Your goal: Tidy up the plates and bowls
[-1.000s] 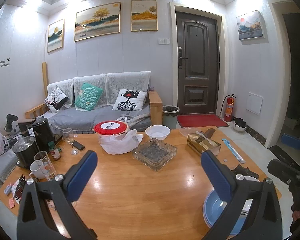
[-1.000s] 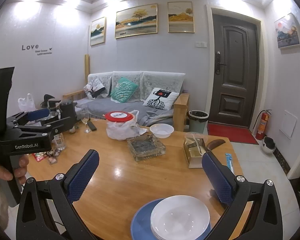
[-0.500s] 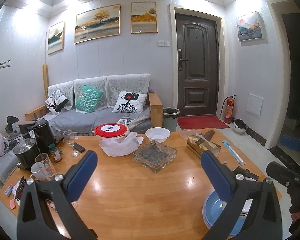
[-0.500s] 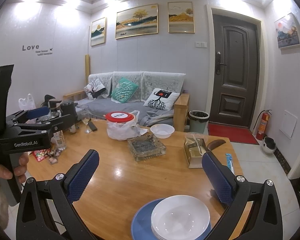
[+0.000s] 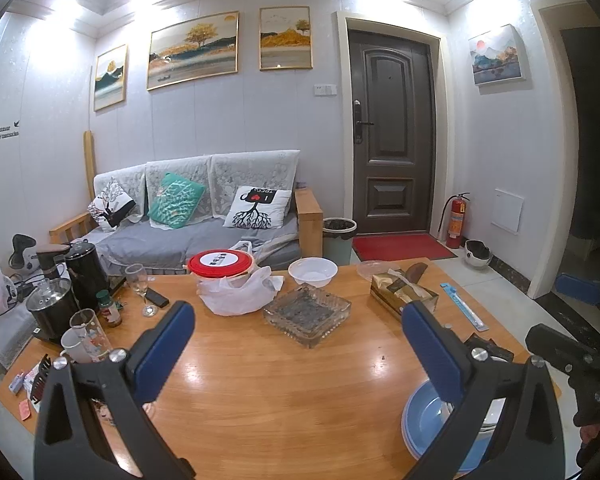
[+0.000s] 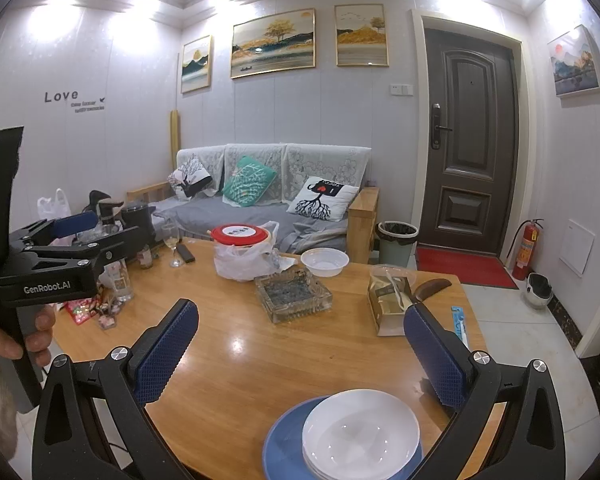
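Note:
A stack of white plates rests on a blue plate at the near right edge of the wooden table. The left wrist view shows the same blue plate, partly hidden behind a finger. A small white bowl stands at the far side of the table. My right gripper hangs open just above and behind the plate stack, nothing between its fingers. My left gripper is open over the bare table middle, well left of the plates. In the right wrist view, a hand holds the left gripper's body.
A glass ashtray sits mid-table, with a red-lidded tub in a plastic bag behind it and a gold box to the right. Kettles, cups and a wine glass crowd the left edge. A sofa stands beyond.
Both views have risen slightly, so the table items sit a little lower in frame. Both grippers stay open, and nothing on the table has moved.

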A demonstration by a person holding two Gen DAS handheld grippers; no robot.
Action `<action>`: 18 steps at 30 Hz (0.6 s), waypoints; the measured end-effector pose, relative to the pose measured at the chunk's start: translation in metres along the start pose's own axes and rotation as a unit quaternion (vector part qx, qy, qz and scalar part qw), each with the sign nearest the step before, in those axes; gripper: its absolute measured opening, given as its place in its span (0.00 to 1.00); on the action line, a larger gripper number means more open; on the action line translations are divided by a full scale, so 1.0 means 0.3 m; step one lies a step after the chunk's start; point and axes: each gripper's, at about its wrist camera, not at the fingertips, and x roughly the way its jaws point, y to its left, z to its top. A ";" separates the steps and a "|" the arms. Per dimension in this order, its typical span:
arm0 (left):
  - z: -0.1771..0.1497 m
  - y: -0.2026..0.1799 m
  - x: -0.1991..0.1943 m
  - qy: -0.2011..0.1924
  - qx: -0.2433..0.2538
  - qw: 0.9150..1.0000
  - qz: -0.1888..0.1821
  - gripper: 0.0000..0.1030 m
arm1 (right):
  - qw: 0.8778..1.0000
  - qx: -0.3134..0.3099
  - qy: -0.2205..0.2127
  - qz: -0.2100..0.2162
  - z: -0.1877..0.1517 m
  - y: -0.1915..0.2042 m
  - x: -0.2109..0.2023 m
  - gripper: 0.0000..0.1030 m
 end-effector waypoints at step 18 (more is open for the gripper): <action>0.004 -0.011 -0.013 -0.001 -0.001 1.000 -0.003 1.00 | 1.000 0.002 -0.001 -0.001 0.002 -0.005 -0.004 0.99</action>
